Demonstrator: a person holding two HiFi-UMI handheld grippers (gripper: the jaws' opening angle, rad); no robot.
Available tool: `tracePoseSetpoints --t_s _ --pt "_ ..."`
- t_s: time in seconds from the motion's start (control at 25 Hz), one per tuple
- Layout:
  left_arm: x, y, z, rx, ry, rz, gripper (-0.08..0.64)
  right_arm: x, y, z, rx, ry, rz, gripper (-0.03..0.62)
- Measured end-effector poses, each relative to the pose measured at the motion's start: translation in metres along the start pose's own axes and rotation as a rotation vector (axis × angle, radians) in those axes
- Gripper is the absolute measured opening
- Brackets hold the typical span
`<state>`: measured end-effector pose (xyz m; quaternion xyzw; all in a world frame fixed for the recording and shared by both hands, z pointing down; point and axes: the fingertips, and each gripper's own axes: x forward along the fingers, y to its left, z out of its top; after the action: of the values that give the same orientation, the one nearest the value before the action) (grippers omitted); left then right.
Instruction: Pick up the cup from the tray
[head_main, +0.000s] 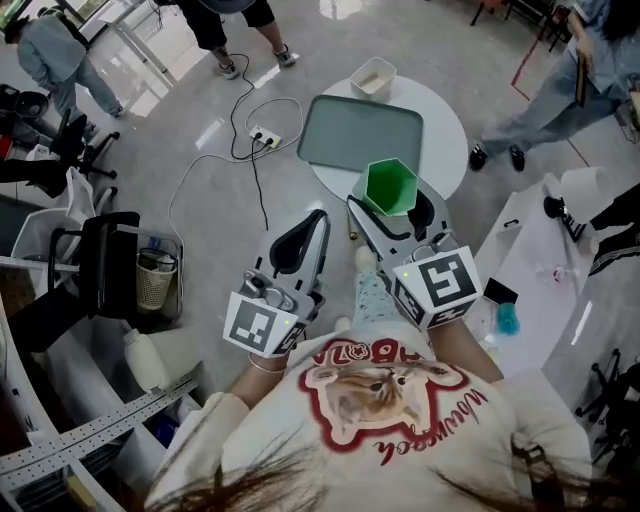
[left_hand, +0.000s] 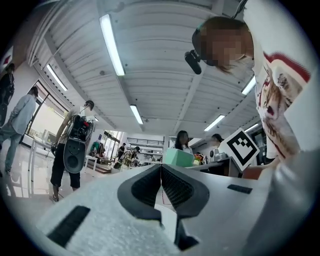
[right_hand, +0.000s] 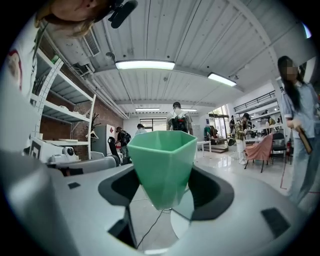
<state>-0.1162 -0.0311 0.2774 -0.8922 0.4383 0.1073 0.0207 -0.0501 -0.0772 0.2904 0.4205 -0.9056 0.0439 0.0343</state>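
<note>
**While your right tool (head_main: 396, 212) grips the cup (head_main: 390, 185), your left tool (head_main: 318, 222) is closed with nothing in it**

Where the right gripper view looks along your right tool, the green cup sits between the two jaws. They are parted only as wide as the cup, and the dark pads press on its lower half from both sides. It has flat facets and tapers toward the base, and it stands upright with its mouth open toward you. Its base hangs free, with only the floor and a cable showing under it.

From the head view, you hold the cup over the near right corner of the tray (head_main: 340, 135). That grey-green tray lies flat on the round white surface (head_main: 448, 135). A small white box (head_main: 373, 77) sits at the far edge of the surface, just beyond the tray.

Your left tool is just beside the right one, on its left, over the floor (head_main: 210, 180) and short of the surface. Its pads meet along a thin line, and they hold nothing. A cable (head_main: 255, 165) trails across the floor ahead of it.
</note>
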Motion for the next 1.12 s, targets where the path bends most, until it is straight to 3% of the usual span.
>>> tracePoseSetpoints --t_s 0.44,1.12 --pt "-0.052 -0.093 0.024 0.007 -0.035 -0.054 0.014 -0.108 0.041 0.005 -0.027 -0.007 -0.034 0.287" --pt "-0.094 -0.257 0.028 0.01 -0.044 0.037 0.015 -0.278 0.043 -0.006 -0.036 -0.014 0.007 0.287"
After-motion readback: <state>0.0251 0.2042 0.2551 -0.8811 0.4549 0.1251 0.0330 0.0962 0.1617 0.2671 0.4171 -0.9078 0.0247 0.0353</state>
